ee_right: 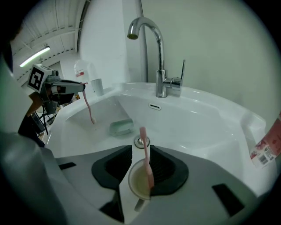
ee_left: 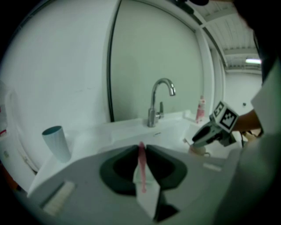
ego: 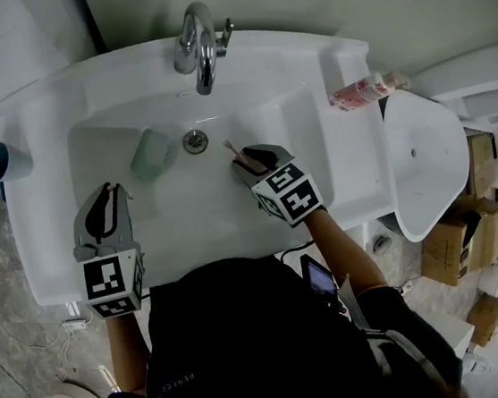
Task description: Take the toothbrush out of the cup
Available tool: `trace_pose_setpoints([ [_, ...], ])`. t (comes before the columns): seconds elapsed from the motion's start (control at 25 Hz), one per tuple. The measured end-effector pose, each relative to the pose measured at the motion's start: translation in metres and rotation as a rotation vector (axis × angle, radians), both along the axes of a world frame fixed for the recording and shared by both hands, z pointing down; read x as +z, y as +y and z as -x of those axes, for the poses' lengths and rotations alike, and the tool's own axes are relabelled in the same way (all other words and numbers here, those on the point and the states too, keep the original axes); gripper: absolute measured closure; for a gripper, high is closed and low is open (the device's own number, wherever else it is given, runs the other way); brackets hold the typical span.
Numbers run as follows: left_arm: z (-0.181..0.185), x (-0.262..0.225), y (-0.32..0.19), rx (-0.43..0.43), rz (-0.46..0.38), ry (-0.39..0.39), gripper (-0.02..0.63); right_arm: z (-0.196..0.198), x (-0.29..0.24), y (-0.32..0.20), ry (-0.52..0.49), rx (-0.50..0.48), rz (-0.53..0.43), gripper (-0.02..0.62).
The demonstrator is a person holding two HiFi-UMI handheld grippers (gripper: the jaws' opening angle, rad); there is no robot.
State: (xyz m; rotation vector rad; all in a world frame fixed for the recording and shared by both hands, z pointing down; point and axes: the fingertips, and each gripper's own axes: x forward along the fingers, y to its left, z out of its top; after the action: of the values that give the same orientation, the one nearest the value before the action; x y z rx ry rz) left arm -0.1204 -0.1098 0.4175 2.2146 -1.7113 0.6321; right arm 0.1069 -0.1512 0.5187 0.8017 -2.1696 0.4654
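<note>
A cream cup stands low in the white basin with a pink toothbrush leaning up out of it. My right gripper hangs over the cup, open, its jaws wide on either side of the rim. In the head view the right gripper hides the cup, and only the brush head pokes out. My left gripper is shut on a second pink toothbrush. In the right gripper view that brush hangs down from the left gripper over the basin's left side.
A chrome faucet stands at the back, with the drain below it. A pale green soap bar lies in the basin. A teal cup lies on the left ledge, a pink tube on the right. A toilet is at the right.
</note>
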Motion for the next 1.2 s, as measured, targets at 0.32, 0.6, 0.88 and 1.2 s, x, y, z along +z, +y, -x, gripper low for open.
trace_pose_setpoints([
  [0.32,0.0,0.008,0.006,-0.038,0.032,-0.028,0.541,0.0,0.029,-0.008,0.08,-0.071,0.017,0.48],
  [0.6,-0.003,0.01,0.007,-0.048,0.045,-0.046,0.541,0.005,0.038,-0.011,0.092,-0.094,0.031,0.497],
  [0.88,-0.006,0.013,0.007,-0.042,0.043,-0.056,0.541,0.006,0.038,-0.01,0.064,-0.096,0.044,0.526],
  [1.2,-0.003,0.007,0.006,-0.045,0.013,-0.056,0.541,0.009,0.032,-0.005,0.096,-0.138,0.011,0.56],
])
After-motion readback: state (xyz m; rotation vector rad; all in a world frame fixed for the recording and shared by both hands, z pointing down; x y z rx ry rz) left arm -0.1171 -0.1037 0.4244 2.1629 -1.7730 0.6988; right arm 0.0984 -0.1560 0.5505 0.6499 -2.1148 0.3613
